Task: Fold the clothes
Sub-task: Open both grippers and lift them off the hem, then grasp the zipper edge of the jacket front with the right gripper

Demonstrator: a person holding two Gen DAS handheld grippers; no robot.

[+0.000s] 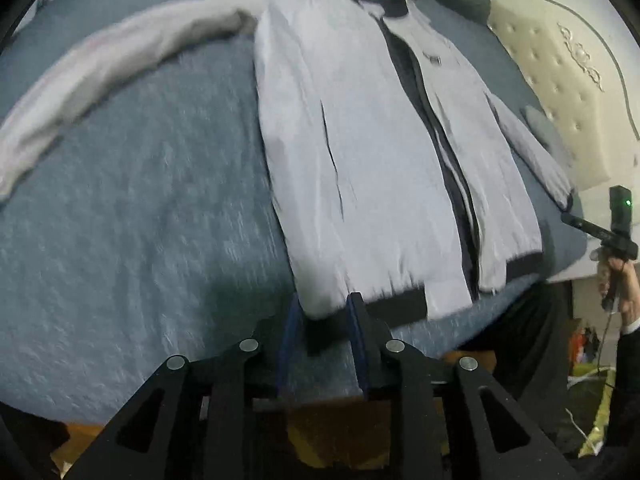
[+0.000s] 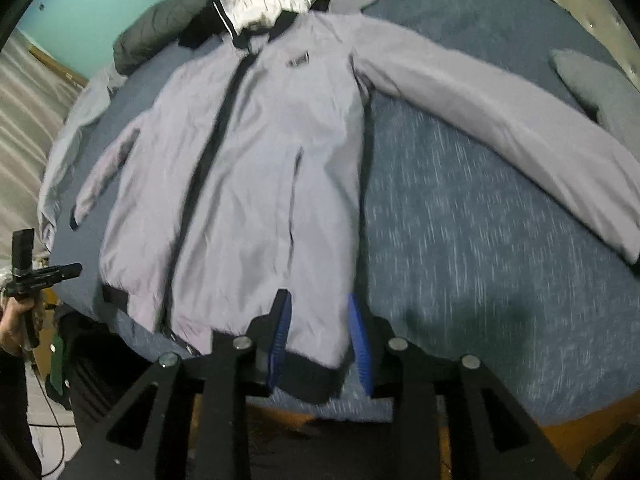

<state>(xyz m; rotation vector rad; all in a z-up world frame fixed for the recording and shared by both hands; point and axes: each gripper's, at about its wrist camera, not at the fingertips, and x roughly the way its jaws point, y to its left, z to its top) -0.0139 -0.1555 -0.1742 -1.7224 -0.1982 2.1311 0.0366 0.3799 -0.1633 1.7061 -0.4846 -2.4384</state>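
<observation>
Both claws, left (image 1: 322,312) & right (image 2: 320,312), part-open, holding nothing, just above the light-grey zip-front jacket's (image 2: 248,168) black hem: spreading step looks done, next regrip for sleeve fold.

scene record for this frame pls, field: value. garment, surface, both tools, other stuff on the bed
garment: grey jacket, spread flat front up, black hem band toward the cameras
zip: undone, dark lining shows along the front
sleeves: both out to the sides, unfolded
surface: blue bedspread
left tool: open, fingers apart at one hem corner, not pinching it
right tool: open, fingers either side of the other hem corner
other: white garment at the collar; padded headboard
fold: not yet begun
</observation>
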